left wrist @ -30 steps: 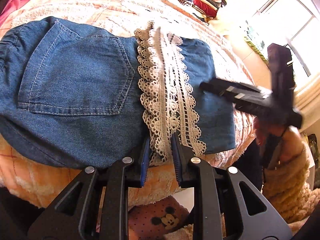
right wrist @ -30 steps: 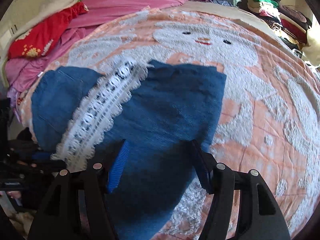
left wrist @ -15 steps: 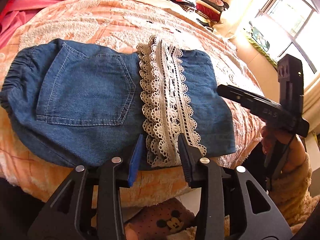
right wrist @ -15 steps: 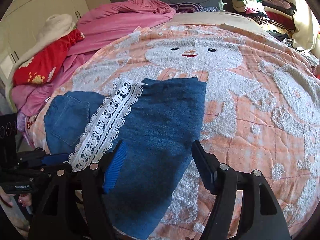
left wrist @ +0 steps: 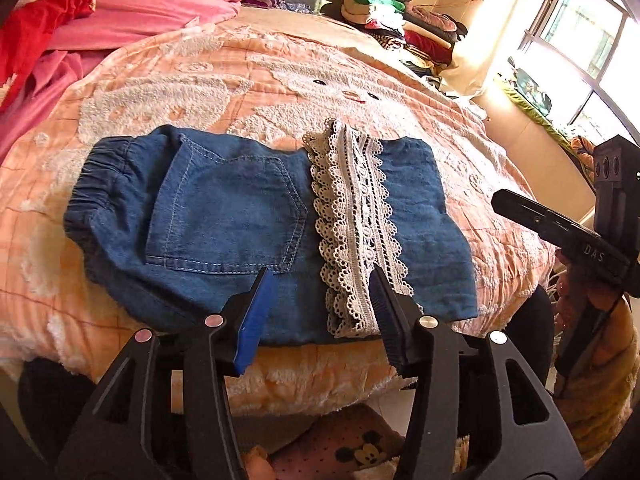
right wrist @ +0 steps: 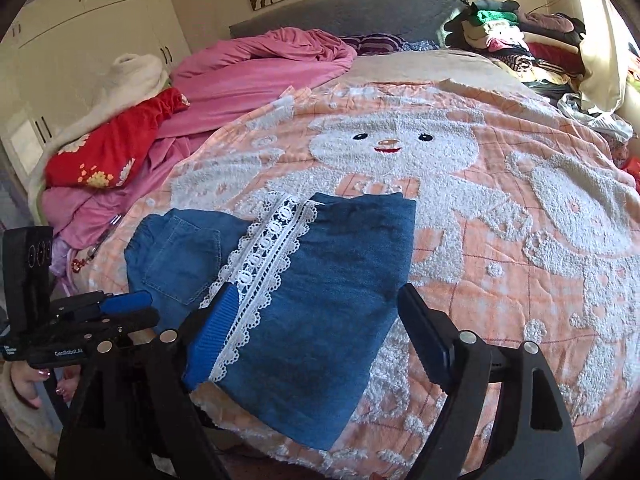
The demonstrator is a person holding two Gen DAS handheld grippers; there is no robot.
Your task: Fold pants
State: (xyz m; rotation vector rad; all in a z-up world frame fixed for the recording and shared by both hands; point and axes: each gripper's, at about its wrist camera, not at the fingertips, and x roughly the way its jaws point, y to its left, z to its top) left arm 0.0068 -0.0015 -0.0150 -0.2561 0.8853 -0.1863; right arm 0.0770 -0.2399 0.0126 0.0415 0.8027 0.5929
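Note:
Folded blue denim pants (left wrist: 240, 216) with a white lace band (left wrist: 352, 216) lie flat near the front edge of the bed; they also show in the right wrist view (right wrist: 320, 292). My left gripper (left wrist: 316, 312) is open and empty, held just off the pants' near edge. My right gripper (right wrist: 316, 328) is open and empty above the pants' near corner. The right gripper's body shows at the right of the left wrist view (left wrist: 568, 232), and the left gripper at the left of the right wrist view (right wrist: 104, 312).
The bed has an orange blanket (right wrist: 500, 240) with white bear figures. Pink bedding (right wrist: 260, 68) and a red garment (right wrist: 108, 148) lie at the back left. A stack of clothes (right wrist: 516, 36) sits at the back right. A window (left wrist: 588, 48) is on the right.
Both grippers have pulled back and up from the pants. The left gripper, nearly closed around the lace edge before, has opened wide and let go. The pants stay flat.

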